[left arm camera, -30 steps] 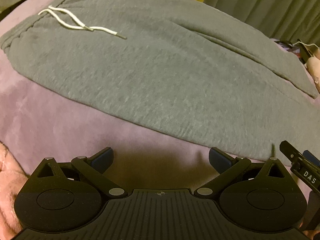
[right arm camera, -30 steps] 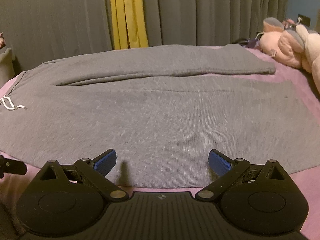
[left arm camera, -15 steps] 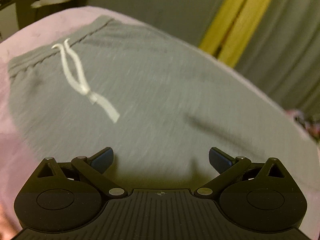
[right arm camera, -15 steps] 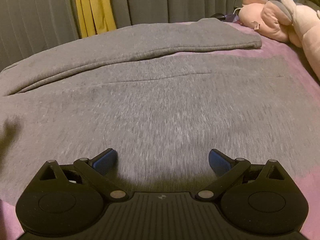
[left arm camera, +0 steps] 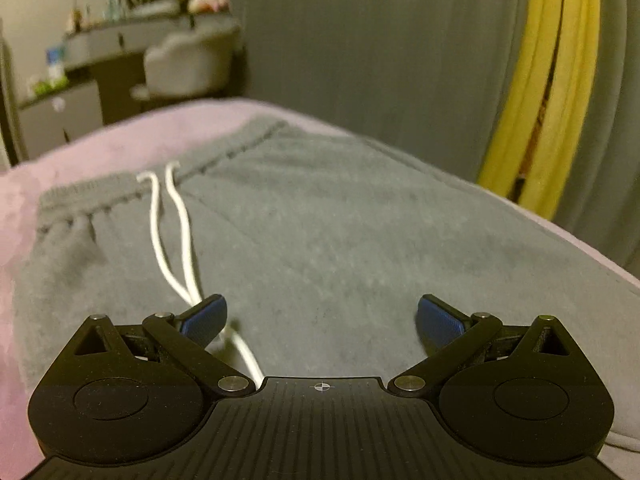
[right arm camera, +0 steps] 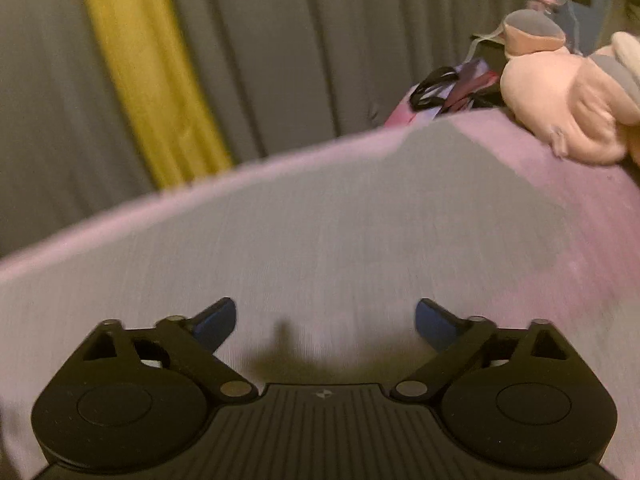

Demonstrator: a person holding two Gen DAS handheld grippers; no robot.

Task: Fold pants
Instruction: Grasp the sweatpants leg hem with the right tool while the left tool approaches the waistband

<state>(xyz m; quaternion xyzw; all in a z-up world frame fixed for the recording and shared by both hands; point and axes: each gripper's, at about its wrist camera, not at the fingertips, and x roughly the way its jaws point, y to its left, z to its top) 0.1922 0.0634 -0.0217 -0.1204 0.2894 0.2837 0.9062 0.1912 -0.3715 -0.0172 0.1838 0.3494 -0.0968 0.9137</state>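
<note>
Pants [left arm camera: 340, 232], grey, lie flat on pink-covered bed [left arm camera: 100, 136]; waistband at far left, white drawstring [left arm camera: 176, 240] trailing toward left claw [left arm camera: 322, 318]. Left claw over waist area, jaws spread wide, nothing between; drawstring passes just beside its left fingertip [left arm camera: 204, 316]. Right claw [right arm camera: 325, 322] over pant leg [right arm camera: 320, 232], picture blurred; jaws apart but just been closing a little, nothing gripped. Grey curtain [right arm camera: 280, 40] with yellow strip [right arm camera: 152, 80] behind bed. Pink plush toy [right arm camera: 568, 100] at far right on bed.
</note>
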